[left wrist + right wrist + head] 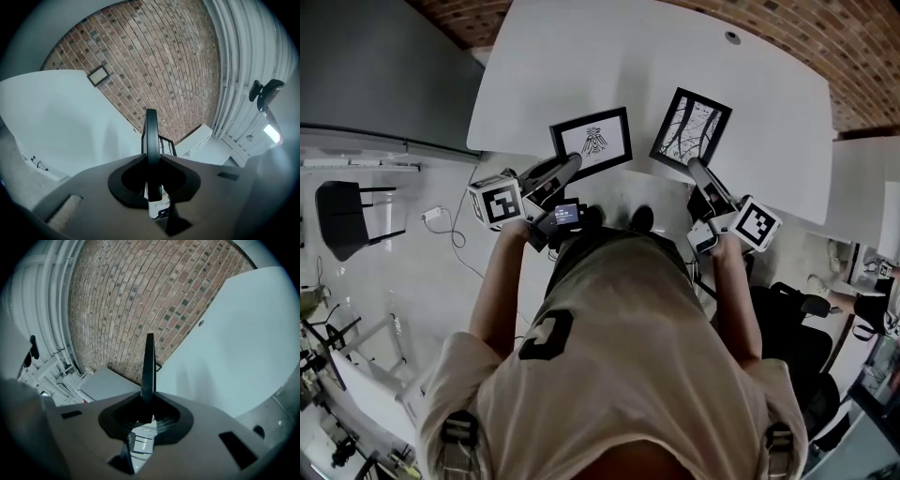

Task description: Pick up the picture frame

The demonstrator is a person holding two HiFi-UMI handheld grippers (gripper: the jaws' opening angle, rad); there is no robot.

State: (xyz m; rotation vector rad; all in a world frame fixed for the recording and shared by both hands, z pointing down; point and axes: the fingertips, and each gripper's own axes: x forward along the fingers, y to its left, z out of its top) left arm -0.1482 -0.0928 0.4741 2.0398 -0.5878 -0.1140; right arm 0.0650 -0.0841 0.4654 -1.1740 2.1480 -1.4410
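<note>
The left gripper point(565, 169) is clamped on the left picture frame point(592, 139) and the right gripper point(700, 172) on the right picture frame point(692, 126), above the white table point(581, 56)'s near edge. Judged mid-lift; next calls for raising both level.

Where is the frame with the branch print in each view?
Head view: the branch-print frame is right of centre, its lower edge in the right tongs.
Right gripper view: dead centre, edge-on, a thin dark blade clamped between the tongs.
Left gripper view: a sliver just right of the other frame, which the left tongs grip edge-on.
Shared landmark: the brick wall.
</note>
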